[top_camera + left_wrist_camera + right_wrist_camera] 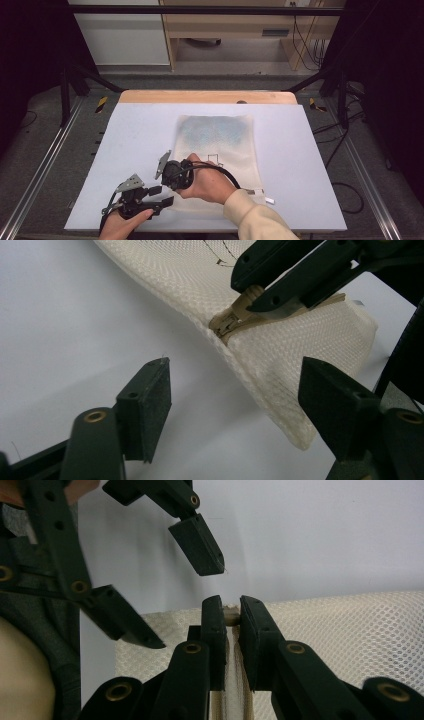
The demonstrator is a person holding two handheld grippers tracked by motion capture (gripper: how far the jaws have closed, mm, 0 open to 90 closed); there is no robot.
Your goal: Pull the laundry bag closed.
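Pale blue-grey mat (300, 165) covers the wooden table (210, 96); black frame rails at both sides, grey floor, loose cables on the right, light wood cabinet (240, 25) at the back wall.

Cream mesh zip pouch (220, 135) lies flat mid-mat, its near end lifted at the hands. Greyish-blue contents show through the far half. Thin black line drawing on the mesh near the middle; too small to read, no legible brand or label anywhere.

Right gripper (231, 612): jaws together, clamped on the tan zipper pull (246, 299) at the pouch's near edge. Left gripper view shows the same pinch from the side, pull sticking out between the pads.

Left gripper (235, 400): jaws apart, pads not on anything. Near corner of the pouch hangs between them, closer to the right-hand pad in its own view; contact there I can't tell. In the high view it sits at the mat's near-left edge, just beside the right gripper.

Cream sleeve (260, 220) on the right arm.
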